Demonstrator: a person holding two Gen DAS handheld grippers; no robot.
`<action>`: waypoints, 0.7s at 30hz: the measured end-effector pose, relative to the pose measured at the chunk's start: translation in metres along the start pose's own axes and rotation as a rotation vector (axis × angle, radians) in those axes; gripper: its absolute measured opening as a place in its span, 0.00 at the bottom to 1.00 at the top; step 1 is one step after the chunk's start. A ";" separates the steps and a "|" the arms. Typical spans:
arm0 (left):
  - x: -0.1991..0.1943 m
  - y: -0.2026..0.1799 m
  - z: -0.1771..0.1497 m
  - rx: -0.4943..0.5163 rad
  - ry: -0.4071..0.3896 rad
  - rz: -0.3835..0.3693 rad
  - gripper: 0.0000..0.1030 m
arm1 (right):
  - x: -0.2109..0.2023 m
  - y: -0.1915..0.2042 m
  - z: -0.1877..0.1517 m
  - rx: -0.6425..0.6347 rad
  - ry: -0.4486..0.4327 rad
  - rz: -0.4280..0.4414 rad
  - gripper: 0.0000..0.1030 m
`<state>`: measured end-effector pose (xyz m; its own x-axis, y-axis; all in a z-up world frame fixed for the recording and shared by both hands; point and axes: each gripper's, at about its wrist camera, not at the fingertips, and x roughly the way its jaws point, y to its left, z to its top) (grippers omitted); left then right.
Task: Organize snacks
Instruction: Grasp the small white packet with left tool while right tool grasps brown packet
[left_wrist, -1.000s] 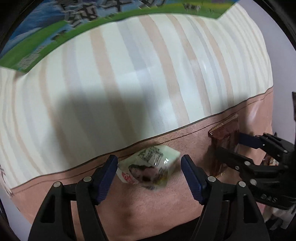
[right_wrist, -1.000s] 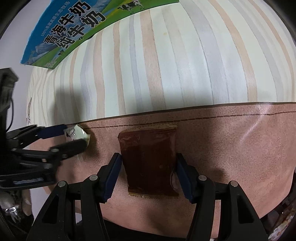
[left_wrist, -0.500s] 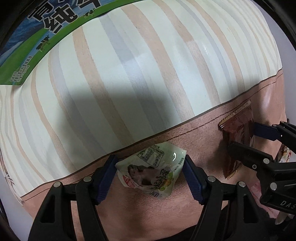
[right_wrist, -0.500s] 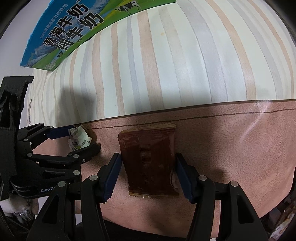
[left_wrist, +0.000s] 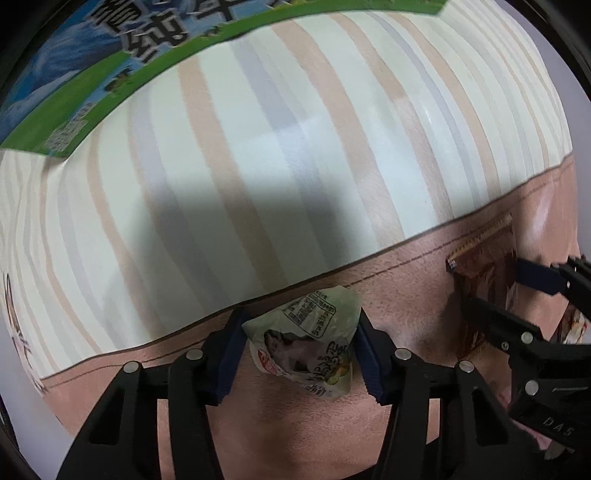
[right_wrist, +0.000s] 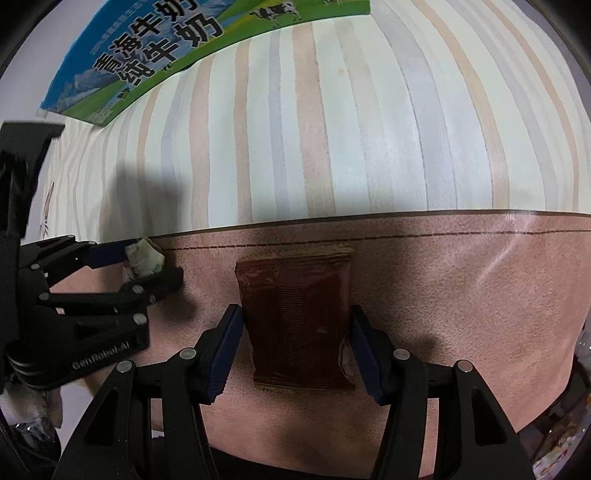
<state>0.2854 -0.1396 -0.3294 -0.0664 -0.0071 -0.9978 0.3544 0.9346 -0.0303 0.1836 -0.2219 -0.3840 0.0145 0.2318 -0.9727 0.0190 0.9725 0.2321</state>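
Striped cloth (right_wrist: 369, 140) in cream, tan and grey covered the far part of the table, and a pink-brown leather-look mat (right_wrist: 461, 302) with a stitched seam lay along the near edge; at eleven o'clock in the right wrist view a blue and green milk carton (right_wrist: 155, 55), printed with cows and large Chinese characters, lay flat on the stripes, and the left wrist view caught the same carton along its top edge; on the mat sat a dark brown snack packet (right_wrist: 299, 325), flat, its crimped ends toward twelve and six o'clock; the right gripper (right_wrist: 297, 354) straddled it with a blue pad against each long side, fingers closed to the packet's width, holding it; from the left wrist view the brown packet appeared at three o'clock between those same fingers; at nine o'clock of the brown packet, well apart from it, the left gripper (left_wrist: 301, 350) pinched a small pale green snack pouch (left_wrist: 306, 339), crumpled, printed with a label and a picture, both blue pads pressed into its sides near the seam of the mat; whether the pouch touched the mat I could not tell.
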 end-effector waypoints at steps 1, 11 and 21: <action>-0.002 0.002 -0.002 -0.014 -0.004 -0.006 0.50 | -0.002 0.001 -0.001 0.000 -0.005 0.001 0.58; -0.009 0.054 -0.027 -0.305 -0.010 -0.129 0.50 | -0.009 0.005 0.005 0.022 -0.012 0.017 0.58; 0.012 0.064 -0.045 -0.336 0.018 -0.171 0.58 | 0.012 0.015 0.011 0.021 0.038 -0.008 0.71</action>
<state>0.2658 -0.0636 -0.3409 -0.1157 -0.1695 -0.9787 0.0109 0.9851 -0.1718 0.1946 -0.2051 -0.3924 -0.0238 0.2251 -0.9741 0.0404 0.9738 0.2240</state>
